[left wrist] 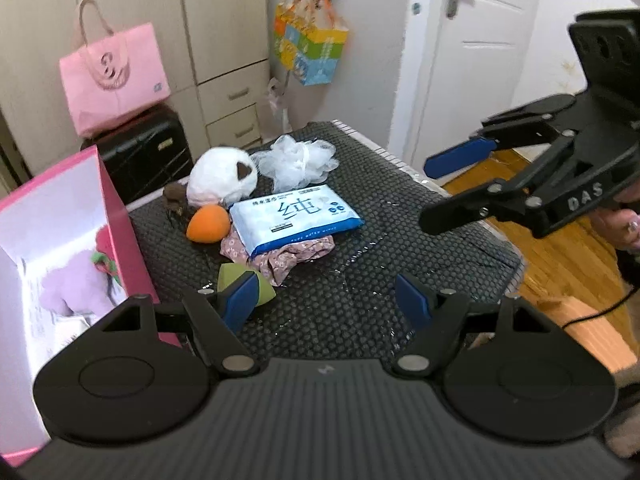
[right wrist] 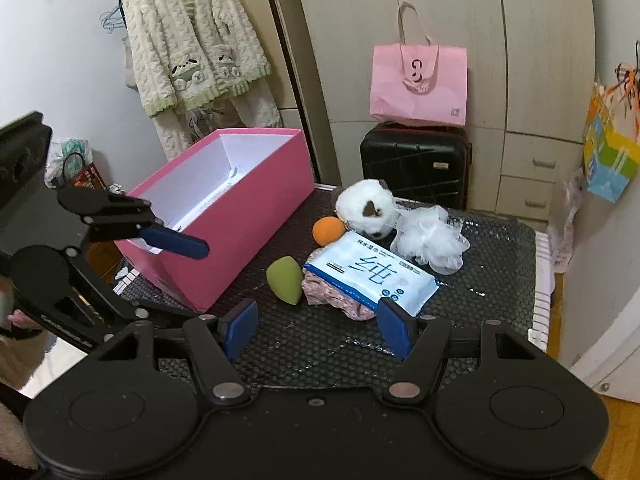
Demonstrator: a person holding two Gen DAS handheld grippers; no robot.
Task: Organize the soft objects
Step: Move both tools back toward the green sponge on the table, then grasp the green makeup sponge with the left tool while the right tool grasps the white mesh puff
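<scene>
A pile of soft things lies on the black mat (left wrist: 340, 312): a white plush toy (left wrist: 222, 176), a white mesh bath puff (left wrist: 298, 160), an orange sponge (left wrist: 209, 223), a green sponge (left wrist: 240, 280), a blue wipes pack (left wrist: 296, 218) on a floral pink cloth (left wrist: 288, 258). The pink box (right wrist: 224, 216) stands open at the left; in the left wrist view a purple plush (left wrist: 76, 286) lies inside it. My left gripper (left wrist: 326, 300) is open and empty, near the green sponge. My right gripper (right wrist: 318, 322) is open and empty, just short of the wipes pack (right wrist: 370, 276).
A black suitcase (right wrist: 414, 164) with a pink bag (right wrist: 420, 84) on it stands behind the table. Wardrobe drawers (right wrist: 528, 172) are at the back right. A fluffy robe (right wrist: 196, 52) hangs at the back left. The table's right edge (right wrist: 542, 280) drops to wooden floor.
</scene>
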